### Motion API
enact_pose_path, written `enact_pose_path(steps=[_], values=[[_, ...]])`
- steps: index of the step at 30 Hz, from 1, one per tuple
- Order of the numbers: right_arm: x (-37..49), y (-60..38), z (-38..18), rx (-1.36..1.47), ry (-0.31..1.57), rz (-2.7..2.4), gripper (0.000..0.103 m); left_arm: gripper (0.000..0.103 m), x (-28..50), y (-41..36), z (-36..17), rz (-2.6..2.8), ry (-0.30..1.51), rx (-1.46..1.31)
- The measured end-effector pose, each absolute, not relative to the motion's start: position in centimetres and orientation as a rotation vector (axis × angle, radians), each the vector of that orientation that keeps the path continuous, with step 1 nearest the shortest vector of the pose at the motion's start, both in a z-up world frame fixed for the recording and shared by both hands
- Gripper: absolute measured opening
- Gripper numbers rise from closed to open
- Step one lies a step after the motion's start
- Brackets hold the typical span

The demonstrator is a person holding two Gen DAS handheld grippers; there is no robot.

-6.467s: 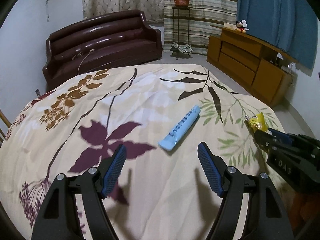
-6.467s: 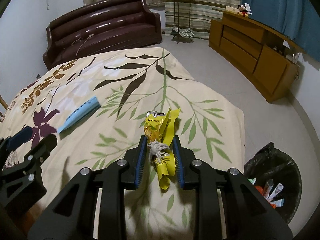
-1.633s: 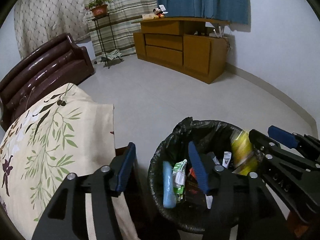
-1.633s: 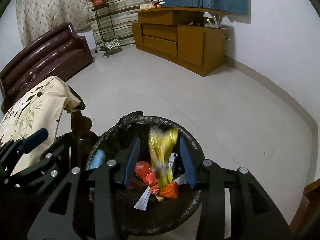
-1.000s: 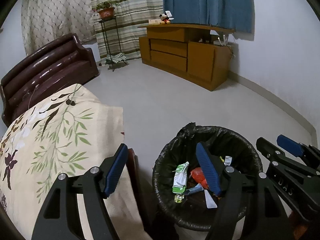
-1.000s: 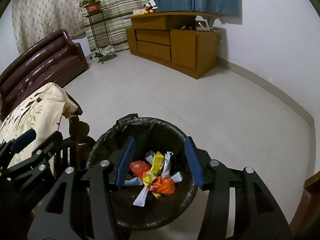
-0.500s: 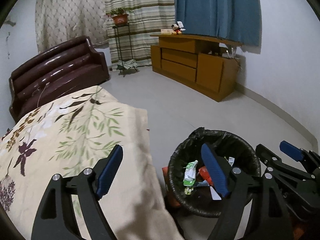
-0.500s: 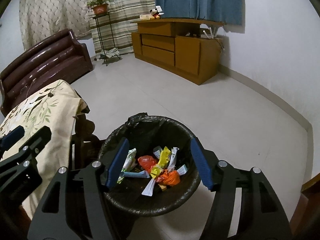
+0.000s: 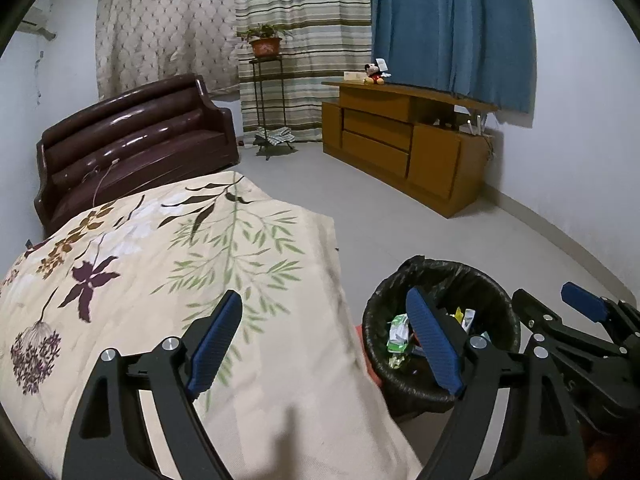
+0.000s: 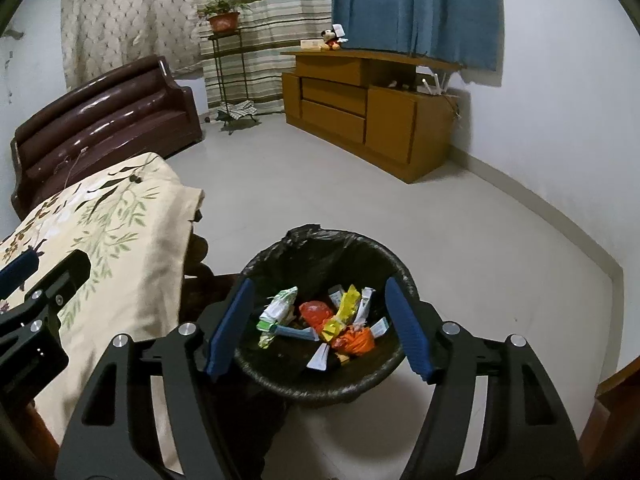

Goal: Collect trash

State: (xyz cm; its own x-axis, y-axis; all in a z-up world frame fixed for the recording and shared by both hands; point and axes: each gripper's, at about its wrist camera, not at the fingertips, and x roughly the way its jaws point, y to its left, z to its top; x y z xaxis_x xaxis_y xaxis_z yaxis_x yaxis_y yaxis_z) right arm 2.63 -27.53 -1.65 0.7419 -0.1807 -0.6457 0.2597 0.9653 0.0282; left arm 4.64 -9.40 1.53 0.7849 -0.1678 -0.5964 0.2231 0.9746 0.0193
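The trash [image 10: 320,326], a heap of wrappers in green-white, red, yellow and orange, lay in the black-lined bin [image 10: 376,256] on the floor; in the right wrist view it sat straight ahead at twelve o'clock, framed between the jaws, while in the left wrist view the bin [image 9: 496,280] stood off at about three o'clock; so the right gripper [image 10: 318,328] was the nearer one, directly over the opening; the heap had no single long axis, the pieces pointing every way; the right jaws were opening, wide apart, nothing between the pads; the left gripper [image 9: 328,344] was likewise opening and empty, over the floral bedspread [image 9: 160,248]; no loose item showed on the visible cloth, so I judged the next pick lay back toward the bed at nine o'clock; print on the wrappers was too small to read, and no brand could be made out.
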Motion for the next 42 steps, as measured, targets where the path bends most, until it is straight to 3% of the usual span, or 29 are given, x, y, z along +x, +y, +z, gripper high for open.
enact_pose_path(steps=[11, 42], values=[[-0.1, -25.9, -0.1, 0.116, 0.657, -0.247, 0.073, 0.083, 2.1, -7.1, 2.4, -0.218, 0.605, 0.082], [-0.8, -25.0, 0.3, 0.098, 0.641, -0.253, 0.073, 0.083, 1.8, -6.2, 2.7, -0.222, 0.597, 0.067]])
